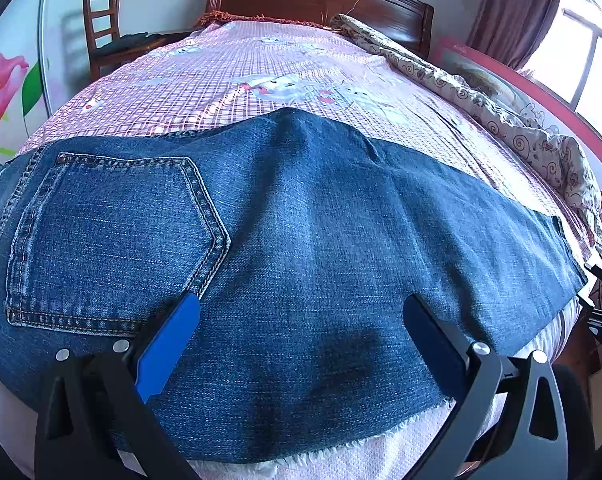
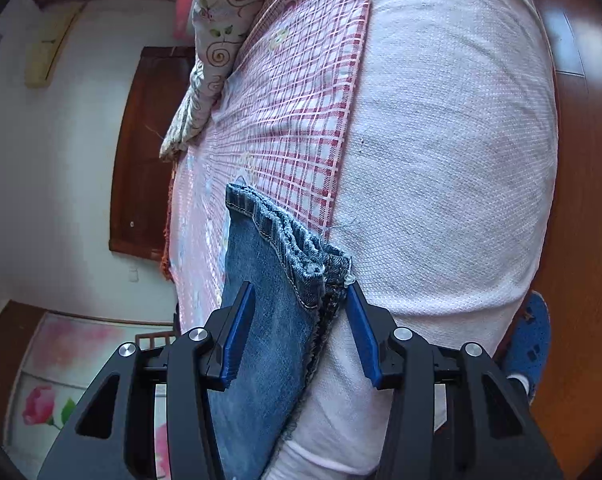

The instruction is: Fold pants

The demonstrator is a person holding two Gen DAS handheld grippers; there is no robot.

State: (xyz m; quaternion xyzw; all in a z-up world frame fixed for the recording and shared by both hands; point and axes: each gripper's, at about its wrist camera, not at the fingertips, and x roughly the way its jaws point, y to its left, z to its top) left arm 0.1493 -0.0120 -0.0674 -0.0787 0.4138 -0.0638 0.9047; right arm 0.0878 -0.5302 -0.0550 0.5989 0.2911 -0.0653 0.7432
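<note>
1. Your jeans (image 1: pixel 301 240) lie flat across the near edge of the bed (image 1: pixel 261 72), filling the frame's middle.
2. The back pocket (image 1: pixel 113 240) sits at left.
3. A crumpled quilt (image 1: pixel 501 120) lies at right, behind the jeans.
4. A chair (image 1: pixel 101 28) stands at upper left.

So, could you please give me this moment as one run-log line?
stage: jeans flat on bed | left claw: open above denim | right claw: open around leg hems, pads apart
</note>
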